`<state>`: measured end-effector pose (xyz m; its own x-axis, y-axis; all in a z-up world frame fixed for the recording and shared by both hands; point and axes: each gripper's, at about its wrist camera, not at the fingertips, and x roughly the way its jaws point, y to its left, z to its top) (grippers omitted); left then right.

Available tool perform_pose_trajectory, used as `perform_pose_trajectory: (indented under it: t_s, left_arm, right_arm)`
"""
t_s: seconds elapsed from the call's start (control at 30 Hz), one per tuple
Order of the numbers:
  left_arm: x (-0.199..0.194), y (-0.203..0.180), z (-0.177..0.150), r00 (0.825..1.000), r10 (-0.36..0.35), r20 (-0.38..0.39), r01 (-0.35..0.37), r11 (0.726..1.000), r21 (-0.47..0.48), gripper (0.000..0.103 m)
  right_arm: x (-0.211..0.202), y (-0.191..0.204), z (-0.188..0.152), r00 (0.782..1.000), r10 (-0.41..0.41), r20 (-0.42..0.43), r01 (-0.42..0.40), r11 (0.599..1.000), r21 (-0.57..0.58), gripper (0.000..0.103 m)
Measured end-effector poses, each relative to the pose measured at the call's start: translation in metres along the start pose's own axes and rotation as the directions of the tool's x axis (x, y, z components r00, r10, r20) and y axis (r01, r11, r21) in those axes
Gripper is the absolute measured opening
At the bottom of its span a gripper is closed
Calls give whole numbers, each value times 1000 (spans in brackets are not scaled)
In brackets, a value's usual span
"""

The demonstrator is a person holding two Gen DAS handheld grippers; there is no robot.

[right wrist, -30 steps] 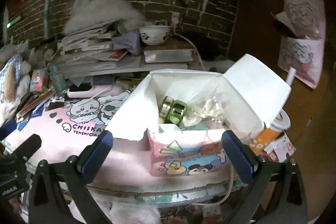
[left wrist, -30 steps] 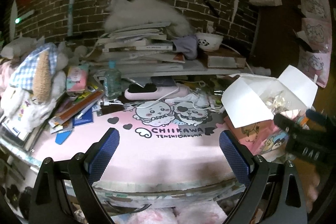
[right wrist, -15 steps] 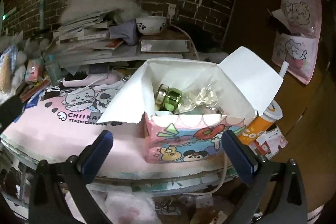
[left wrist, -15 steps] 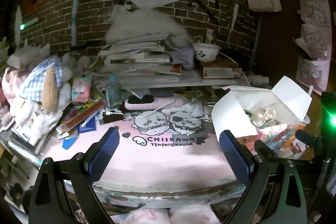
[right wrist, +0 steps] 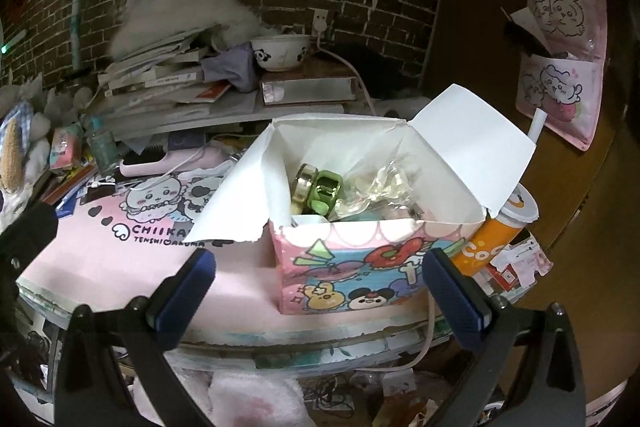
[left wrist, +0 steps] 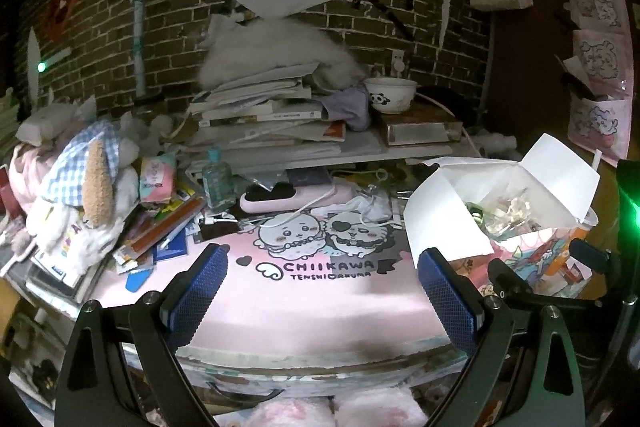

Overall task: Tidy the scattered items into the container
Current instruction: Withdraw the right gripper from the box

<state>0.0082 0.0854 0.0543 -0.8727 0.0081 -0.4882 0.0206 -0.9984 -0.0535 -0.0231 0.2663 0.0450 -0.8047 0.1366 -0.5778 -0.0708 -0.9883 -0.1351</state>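
Note:
A pink cartoon-printed box (right wrist: 360, 279) with white flaps open stands on the pink desk mat (right wrist: 120, 259); the same box (left wrist: 532, 251) shows at the right in the left wrist view. Inside lie a green clip-like item (right wrist: 326, 189), a gold-rimmed round tin (right wrist: 302, 183) and crinkled clear wrapping (right wrist: 380, 187). My right gripper (right wrist: 318, 295) is open and empty, held back from the box's front near the table edge. My left gripper (left wrist: 324, 293) is open and empty over the mat's near edge, left of the box.
Stacked books (left wrist: 260, 115) and a panda bowl (left wrist: 390, 95) sit on a shelf at the back. A bottle (left wrist: 218, 179), pink charger (left wrist: 296, 193), cables and pens clutter the mat's far side. Plush toys (left wrist: 80, 183) crowd the left. An orange cup (right wrist: 500, 231) stands right of the box.
Both grippers have drawn back and up from the table, so the box and mat look smaller and farther. Both stay open and empty. Nothing on the table has moved.

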Motion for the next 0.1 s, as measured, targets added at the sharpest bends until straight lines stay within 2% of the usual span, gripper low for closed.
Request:
perform_pose_trajectory:
  t_s: [0.1]
  left_arm:
    - [1, 1, 0, 1000, 4, -2, -4, 1000, -1, 95]
  right_arm:
    - [1, 1, 0, 1000, 8, -5, -8, 1000, 4, 103]
